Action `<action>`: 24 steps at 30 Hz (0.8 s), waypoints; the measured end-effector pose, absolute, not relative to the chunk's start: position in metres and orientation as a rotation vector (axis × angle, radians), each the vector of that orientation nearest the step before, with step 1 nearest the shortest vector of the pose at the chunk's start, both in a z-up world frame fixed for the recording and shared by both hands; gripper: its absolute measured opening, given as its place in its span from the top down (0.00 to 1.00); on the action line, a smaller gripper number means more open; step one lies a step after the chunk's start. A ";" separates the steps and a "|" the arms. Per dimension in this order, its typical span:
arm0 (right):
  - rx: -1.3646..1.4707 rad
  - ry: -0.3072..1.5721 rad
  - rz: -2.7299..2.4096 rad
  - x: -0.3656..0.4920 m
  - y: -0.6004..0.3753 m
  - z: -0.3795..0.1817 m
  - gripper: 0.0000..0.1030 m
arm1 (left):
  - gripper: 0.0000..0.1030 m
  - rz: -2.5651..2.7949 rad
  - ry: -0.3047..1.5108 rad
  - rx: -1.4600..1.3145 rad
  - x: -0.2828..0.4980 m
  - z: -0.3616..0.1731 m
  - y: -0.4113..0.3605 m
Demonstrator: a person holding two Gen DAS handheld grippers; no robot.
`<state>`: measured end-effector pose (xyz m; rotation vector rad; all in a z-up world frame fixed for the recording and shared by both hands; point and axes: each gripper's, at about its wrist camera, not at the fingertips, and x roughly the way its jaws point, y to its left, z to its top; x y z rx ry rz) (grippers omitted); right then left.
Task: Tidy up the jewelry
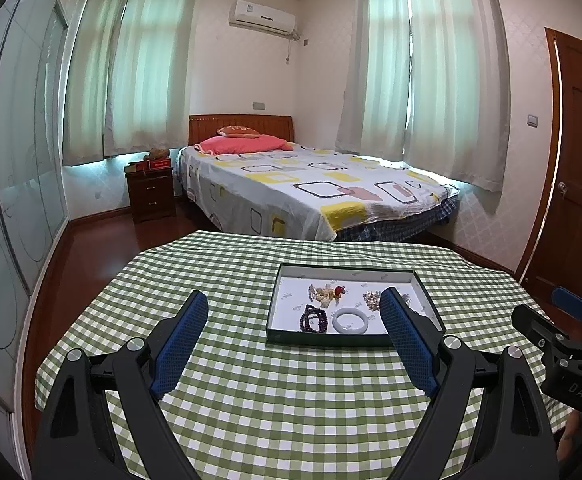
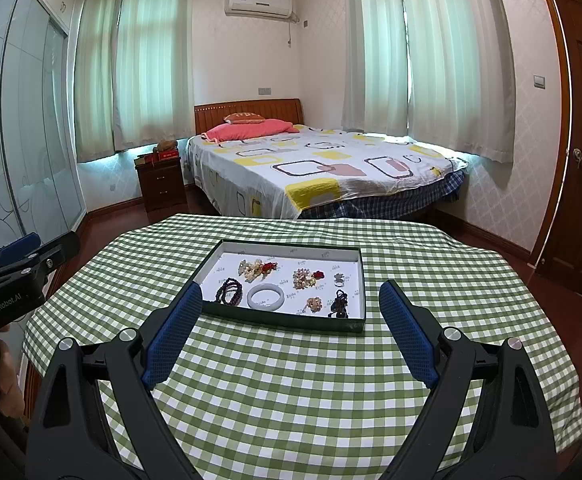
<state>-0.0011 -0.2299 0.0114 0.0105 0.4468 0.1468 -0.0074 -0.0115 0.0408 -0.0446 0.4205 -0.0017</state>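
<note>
jewelry tray (image 2: 355, 322) (white bangle (image 2: 264, 298) inside) on checked tablecloth (image 2: 291, 400), ahead of left claw (image 1: 291, 340) and right claw (image 2: 291, 332), both wide, empty

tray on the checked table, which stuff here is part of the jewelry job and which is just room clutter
Job: tray, white bangle, dark bead bracelet, pale bead clusters, both open grippers, left and right.

Lying about: bed, nightstand, air conditioner.

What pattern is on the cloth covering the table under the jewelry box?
Green-and-white checks on the tablecloth, clearest in the right wrist view.
</note>
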 end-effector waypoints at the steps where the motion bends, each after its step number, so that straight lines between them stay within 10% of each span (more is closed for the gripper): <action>1: 0.011 0.449 0.147 -0.001 -0.230 0.011 0.15 | 0.18 -0.004 0.421 -0.044 -0.007 0.040 -0.011; 24: 0.017 0.508 0.141 0.016 -0.230 -0.007 0.15 | 0.18 0.011 0.504 -0.061 0.020 0.009 -0.004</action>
